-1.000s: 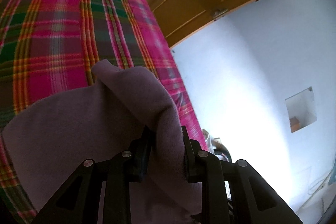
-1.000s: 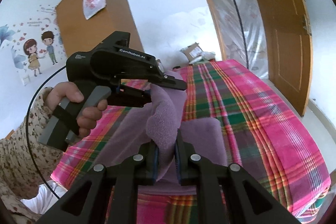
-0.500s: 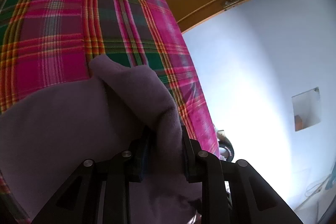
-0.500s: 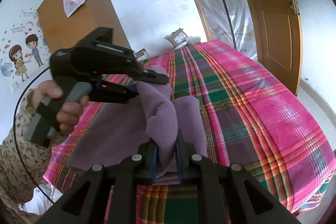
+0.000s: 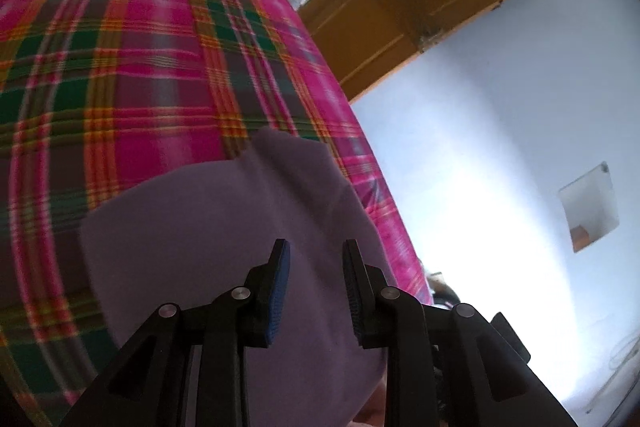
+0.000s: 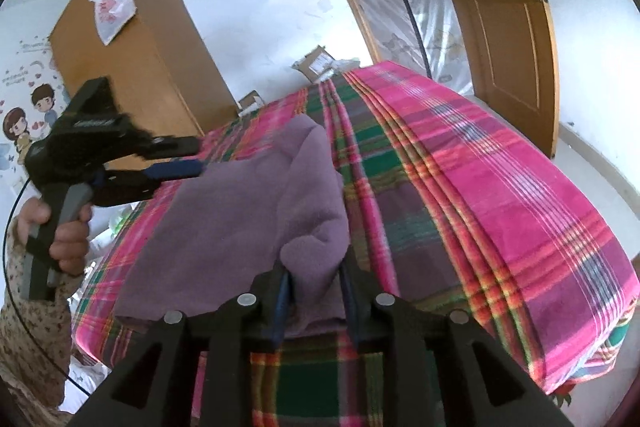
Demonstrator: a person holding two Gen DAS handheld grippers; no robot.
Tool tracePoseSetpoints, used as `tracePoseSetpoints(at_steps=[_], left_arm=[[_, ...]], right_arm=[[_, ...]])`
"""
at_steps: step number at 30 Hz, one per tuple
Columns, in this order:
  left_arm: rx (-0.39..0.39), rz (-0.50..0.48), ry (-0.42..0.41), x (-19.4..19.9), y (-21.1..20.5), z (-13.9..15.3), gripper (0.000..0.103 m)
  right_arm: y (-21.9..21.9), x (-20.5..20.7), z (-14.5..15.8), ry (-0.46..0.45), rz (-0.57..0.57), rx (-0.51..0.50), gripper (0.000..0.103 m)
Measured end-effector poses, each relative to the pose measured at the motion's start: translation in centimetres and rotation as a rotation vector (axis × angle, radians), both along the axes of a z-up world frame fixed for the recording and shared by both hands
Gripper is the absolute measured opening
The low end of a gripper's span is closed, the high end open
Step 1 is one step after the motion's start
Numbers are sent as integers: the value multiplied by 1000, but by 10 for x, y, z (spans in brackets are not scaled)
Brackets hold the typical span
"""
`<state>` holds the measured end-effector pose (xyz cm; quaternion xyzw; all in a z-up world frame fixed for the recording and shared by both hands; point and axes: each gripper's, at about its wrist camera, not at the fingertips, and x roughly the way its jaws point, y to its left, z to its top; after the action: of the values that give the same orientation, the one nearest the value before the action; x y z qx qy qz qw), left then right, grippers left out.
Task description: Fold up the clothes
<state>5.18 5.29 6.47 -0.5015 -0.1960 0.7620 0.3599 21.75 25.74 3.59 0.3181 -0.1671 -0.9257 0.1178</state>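
A purple fleece garment (image 6: 248,219) lies folded on the pink plaid bed (image 6: 480,195), near its front left corner. My right gripper (image 6: 316,287) is open at the garment's near edge, and a thick rolled fold (image 6: 316,251) sits loosely between its fingers. In the left wrist view the same garment (image 5: 224,227) lies flat under my left gripper (image 5: 316,267), which is open and holds nothing. From the right wrist view the left gripper (image 6: 180,157) hovers over the garment's far left side, held by a hand (image 6: 68,239) in a floral sleeve.
A wooden wardrobe (image 6: 132,67) with a plastic bag (image 6: 110,7) hung on it stands left of the bed. Cardboard boxes (image 6: 320,63) sit past the bed's far end. An open wooden door (image 6: 500,7) is on the right, and the bed's right edge (image 5: 376,163) drops to the floor.
Both grippers have let go of the garment and opened. The raised fold has dropped onto the bed, and the left gripper has drawn back to the left.
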Motion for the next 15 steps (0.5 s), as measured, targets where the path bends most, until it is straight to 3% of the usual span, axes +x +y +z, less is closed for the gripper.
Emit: tracePoseSetpoints(at_steps=[7, 12, 15], left_arm=[[-19, 50, -21, 4, -27, -17, 28], [1, 76, -39, 19, -38, -29, 28], [-4, 78, -24, 24, -40, -29, 28]], right_arm=[[8, 5, 3, -14, -47, 44, 26], [17, 11, 27, 64, -136, 93, 27], [7, 0, 35, 88, -71, 84, 26]])
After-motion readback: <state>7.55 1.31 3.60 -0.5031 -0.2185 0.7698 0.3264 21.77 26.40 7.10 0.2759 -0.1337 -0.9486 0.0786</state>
